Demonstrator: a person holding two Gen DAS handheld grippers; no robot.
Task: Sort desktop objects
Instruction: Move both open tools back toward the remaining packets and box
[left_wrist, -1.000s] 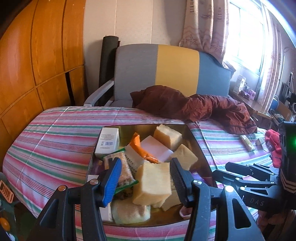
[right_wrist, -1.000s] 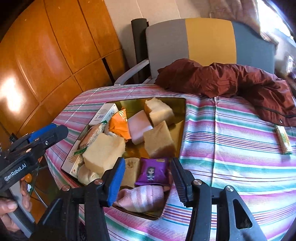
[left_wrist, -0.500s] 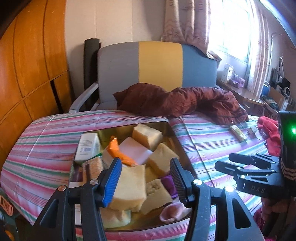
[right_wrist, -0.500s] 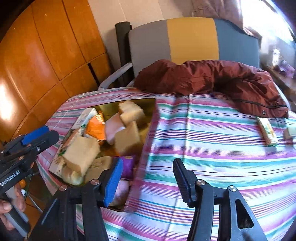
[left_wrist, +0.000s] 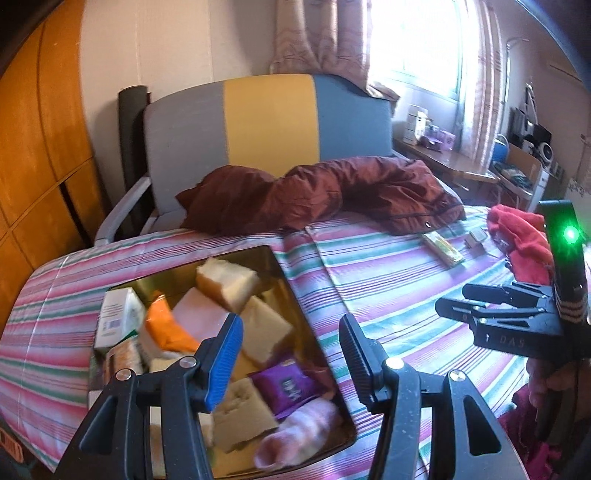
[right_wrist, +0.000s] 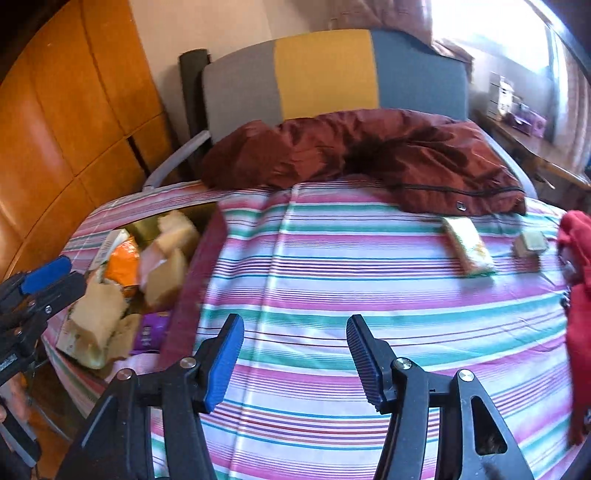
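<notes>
Left wrist view showed the left gripper (left_wrist: 291, 354) parted and empty above the gold tray (left_wrist: 295, 291), which lay near the left edge of the striped bench (left_wrist: 388, 280). The tray held the sorted goods: sponge blocks (left_wrist: 264, 325), an orange packet (left_wrist: 166, 328), a white carton (left_wrist: 118, 317), a purple sachet (left_wrist: 290, 384) and a rolled pink sock (left_wrist: 295, 432), piled loosely, apparently so that like items shared one container. Right wrist view showed the right gripper (right_wrist: 295, 354) over bare cloth, its jaws opening with nothing between them, pointed toward the unsorted items at the far right: a green-and-yellow snack bar (right_wrist: 469, 247), a small tan packet (right_wrist: 530, 243) and a red cloth (right_wrist: 580, 280). That heading suggested a reach for the snack bar as the next pick. The left wrist view alone exposed the tray's near corner with the sock; the right wrist view hid that corner behind the tray wall but gave the clearer outline of the two packets. A maroon jacket (right_wrist: 369, 155) lay across the bench's far edge.
</notes>
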